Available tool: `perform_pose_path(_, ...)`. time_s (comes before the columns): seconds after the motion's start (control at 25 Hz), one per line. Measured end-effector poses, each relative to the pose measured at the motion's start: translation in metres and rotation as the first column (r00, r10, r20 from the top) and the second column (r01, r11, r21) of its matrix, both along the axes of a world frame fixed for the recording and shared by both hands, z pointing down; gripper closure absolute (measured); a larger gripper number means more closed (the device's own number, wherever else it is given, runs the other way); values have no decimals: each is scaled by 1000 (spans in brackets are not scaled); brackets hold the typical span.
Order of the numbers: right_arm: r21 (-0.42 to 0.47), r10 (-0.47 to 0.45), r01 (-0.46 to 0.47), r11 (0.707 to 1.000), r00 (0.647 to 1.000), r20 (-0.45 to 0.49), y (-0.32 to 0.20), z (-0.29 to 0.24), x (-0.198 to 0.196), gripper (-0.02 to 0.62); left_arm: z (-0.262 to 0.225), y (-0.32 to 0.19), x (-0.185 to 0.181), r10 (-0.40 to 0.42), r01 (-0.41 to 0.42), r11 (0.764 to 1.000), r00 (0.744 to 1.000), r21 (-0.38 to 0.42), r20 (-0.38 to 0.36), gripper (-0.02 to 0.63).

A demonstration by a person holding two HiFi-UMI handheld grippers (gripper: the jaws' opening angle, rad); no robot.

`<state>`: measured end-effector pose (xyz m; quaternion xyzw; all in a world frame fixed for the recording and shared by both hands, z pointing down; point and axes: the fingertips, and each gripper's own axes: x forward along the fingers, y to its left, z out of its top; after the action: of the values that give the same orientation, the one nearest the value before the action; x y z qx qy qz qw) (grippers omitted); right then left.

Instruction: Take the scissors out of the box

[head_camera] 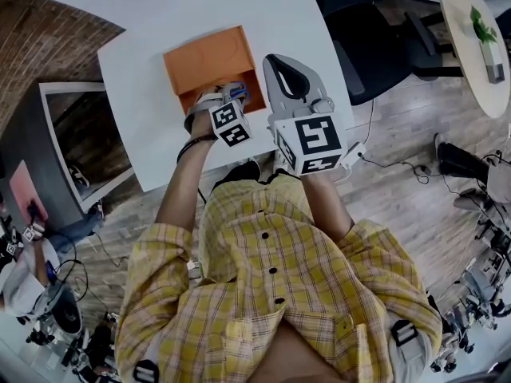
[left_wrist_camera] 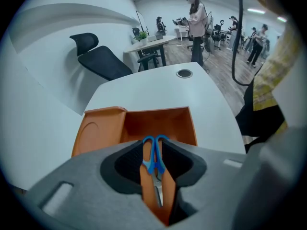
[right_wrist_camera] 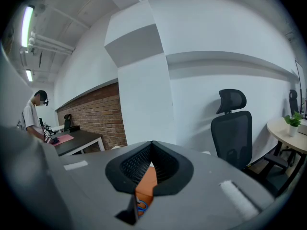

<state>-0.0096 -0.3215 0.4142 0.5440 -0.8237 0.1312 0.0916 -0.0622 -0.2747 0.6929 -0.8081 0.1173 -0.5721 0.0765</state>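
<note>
Yellow checked shirt [head_camera: 271, 270] fills the bottom of the head view, with both forearms reaching forward over a white table [head_camera: 160, 70].

Left gripper [left_wrist_camera: 154, 152]: pointed steeply down into an orange box [left_wrist_camera: 163, 123]. Its jaws stand wide apart. Between them, on the orange floor of the box, lie the scissors [left_wrist_camera: 154, 169]. The blue handles are at the far end and the closed blades run back toward the camera, roughly in line with the gap. A strip of orange shows on either side of the handles, so the pads do not appear to press on them. No grip.

Box: open, sitting on the table near the person's edge. Its lid [left_wrist_camera: 96, 131] is folded out flat on the side away from the person. The tray holding the scissors is the nearer half.

Right gripper [head_camera: 273, 61]: held closer to level, just beside the box on its right, over bare table. In the right gripper view its fingertips meet at the far end and nothing sits between them. A patch of the orange box and a bit of blue handle show through the wedge behind the tips.

Background: a black office chair [left_wrist_camera: 98, 56] stands past the table's far edge.
</note>
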Motion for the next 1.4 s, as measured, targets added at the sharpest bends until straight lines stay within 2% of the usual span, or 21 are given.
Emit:
perform_pose_path(0.56,-25,4,-4,1000,1000,12,-2,8,6,589,30,-5,5,9,-8,999,999,-51,30,483)
perform_pose_path(0.72,-38,3,-3,999,1000,7,-3,11,7,589,32,-8,6,-15,16,998,1000,-67,20,518)
perform_pose_path(0.92,-39,8,-8,999,1000,1,-6,12,7,589,38,-10,3,-8,12,996,999,-89,41,517)
perform_pose_path(1.4,-42,20,-20,999,1000,-3,-10,12,16,589,40,-12,4,-132,129,978,991,-165,-8,526)
